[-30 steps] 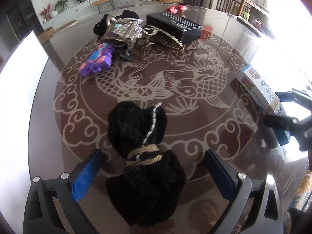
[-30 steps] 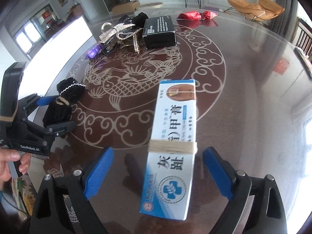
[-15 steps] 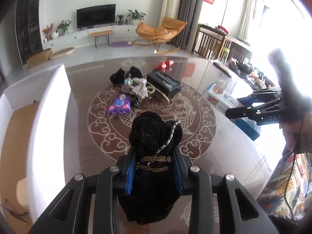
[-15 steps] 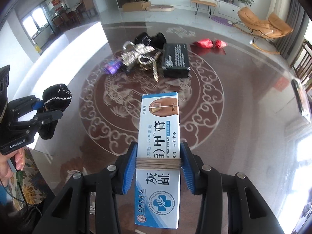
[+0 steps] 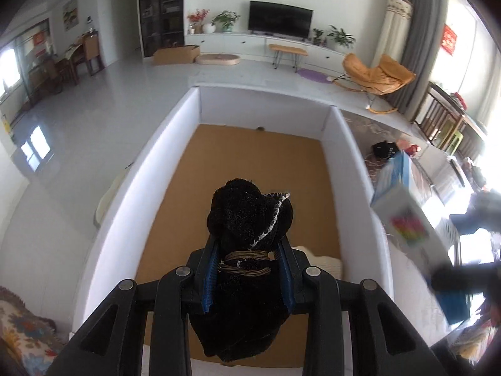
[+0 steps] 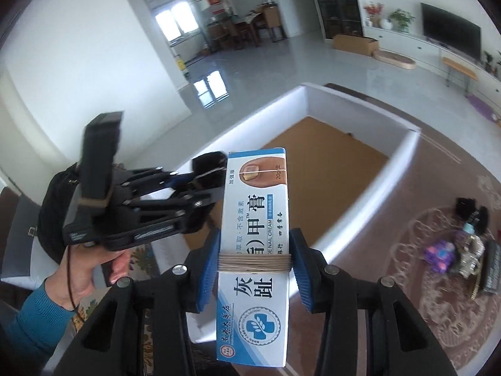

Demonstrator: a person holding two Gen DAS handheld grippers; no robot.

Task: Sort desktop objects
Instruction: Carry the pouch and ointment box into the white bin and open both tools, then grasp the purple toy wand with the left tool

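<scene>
Left gripper point(image 5: 249, 277): fingers closed on a black fuzzy bundle point(image 5: 247, 219) tied with tan cord, held directly above the brown floor of a white-walled bin point(image 5: 347, 144); bundle's long axis in line with the fingers, free end pointing toward the bin's far wall. Right gripper point(image 6: 255, 269): fingers clamped on a blue-and-white ointment carton point(image 6: 255, 235) at its cord-wrapped middle, long axis again along the fingers, far end aimed at the bin point(image 6: 360, 169), which lies ahead and below. Left gripper point(image 6: 175, 206), seen from the right wrist, already over the bin's near end, hence judged the nearer of the two to a drop; carton point(image 5: 404, 216) off the bin's right wall, outside it. Next move judged a release straight down for the bundle. Bin set at the edge of a dark patterned tabletop point(image 6: 438, 188); purple toy point(image 6: 440, 253) and other unsorted items well apart on it. Beyond: pale-tiled living room, television point(image 5: 280, 20), orange chair point(image 5: 375, 72).
</scene>
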